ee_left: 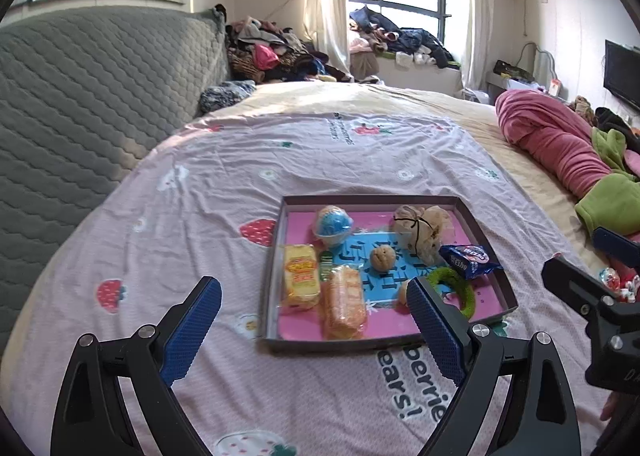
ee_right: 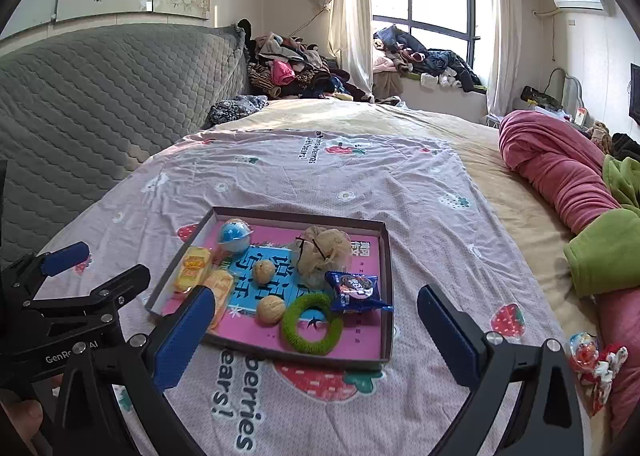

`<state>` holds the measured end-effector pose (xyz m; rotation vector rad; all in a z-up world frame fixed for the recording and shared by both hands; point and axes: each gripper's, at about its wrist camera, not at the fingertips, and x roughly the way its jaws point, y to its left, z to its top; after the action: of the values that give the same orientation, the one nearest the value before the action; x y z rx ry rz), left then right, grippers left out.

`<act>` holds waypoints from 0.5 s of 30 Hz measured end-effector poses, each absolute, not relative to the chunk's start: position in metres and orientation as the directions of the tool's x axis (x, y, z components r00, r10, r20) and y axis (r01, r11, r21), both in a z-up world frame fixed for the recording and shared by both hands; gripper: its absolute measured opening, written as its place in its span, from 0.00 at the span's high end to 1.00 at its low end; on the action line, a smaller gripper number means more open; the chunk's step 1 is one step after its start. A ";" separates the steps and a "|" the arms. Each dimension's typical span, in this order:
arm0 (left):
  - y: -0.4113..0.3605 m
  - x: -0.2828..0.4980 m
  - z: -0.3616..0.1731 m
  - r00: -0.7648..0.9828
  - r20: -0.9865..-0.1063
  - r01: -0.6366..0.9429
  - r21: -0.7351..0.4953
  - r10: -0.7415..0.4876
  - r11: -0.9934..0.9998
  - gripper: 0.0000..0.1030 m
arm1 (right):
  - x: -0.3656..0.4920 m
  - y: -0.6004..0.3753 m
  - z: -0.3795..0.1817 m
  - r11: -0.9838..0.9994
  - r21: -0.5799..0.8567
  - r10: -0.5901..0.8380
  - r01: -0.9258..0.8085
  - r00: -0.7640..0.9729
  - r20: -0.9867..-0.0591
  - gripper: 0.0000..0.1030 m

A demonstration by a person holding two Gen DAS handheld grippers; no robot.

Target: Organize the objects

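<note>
Since the shallow tray (ee_right: 384,296) already holds most of the small things, the step in hand looks like fetching what is left outside it, and doing that well starts with knowing what sits where. The tray lies flat on the strawberry-print sheet (ee_left: 240,160), in front of both grippers; inside it are a blue and white ball-shaped capsule (ee_right: 234,234), a yellow wrapped cake (ee_right: 192,268) with an orange wrapped one (ee_left: 345,302) just beside it, two walnuts (ee_right: 263,271), a beige mesh pouf (ee_right: 324,252), a dark blue snack packet (ee_right: 356,290) and a green ring (ee_right: 311,323) at the near edge. The bare pink floor at the near right corner seems the best landing spot. Off to the right, by the pink blanket (ee_right: 560,172), a foil-wrapped sweet (ee_right: 584,352) and a red patterned fabric item (ee_right: 604,372) lie touching each other on the bed, well apart from the tray; these are probably next. The right gripper (ee_right: 316,320) is the nearer one, its jaws spread wide with nothing held, and the left gripper (ee_left: 316,304) likewise stands wide and empty above the tray's near edge. I would swing the right one over the sweet alone, closing gently so the foil does not slip, and keep the left clear of the tray's rim, which would shift easily on soft bedding.
</note>
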<state>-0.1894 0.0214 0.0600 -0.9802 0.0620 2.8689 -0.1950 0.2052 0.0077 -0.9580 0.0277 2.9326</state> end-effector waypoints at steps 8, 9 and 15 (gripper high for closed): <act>0.012 -0.158 0.082 -0.790 -0.606 -0.111 0.001 0.088 -0.994 0.08 | -0.170 0.196 0.025 -0.998 -0.011 0.053 -0.058 -0.807 -0.588 0.01; 0.012 -0.155 0.084 -0.792 -0.606 -0.105 0.010 0.077 -0.994 0.08 | -0.167 0.195 0.028 -0.998 -0.012 0.052 -0.056 -0.807 -0.589 0.01; 0.005 -0.136 0.099 -0.789 -0.608 -0.104 -0.005 0.086 -0.995 0.08 | -0.150 0.188 0.039 -0.998 -0.028 0.055 -0.048 -0.805 -0.591 0.01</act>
<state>-0.1357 0.0049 0.0986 -0.9768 0.0428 2.8802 -0.1497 0.1879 0.0389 -0.9617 -0.0182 2.9338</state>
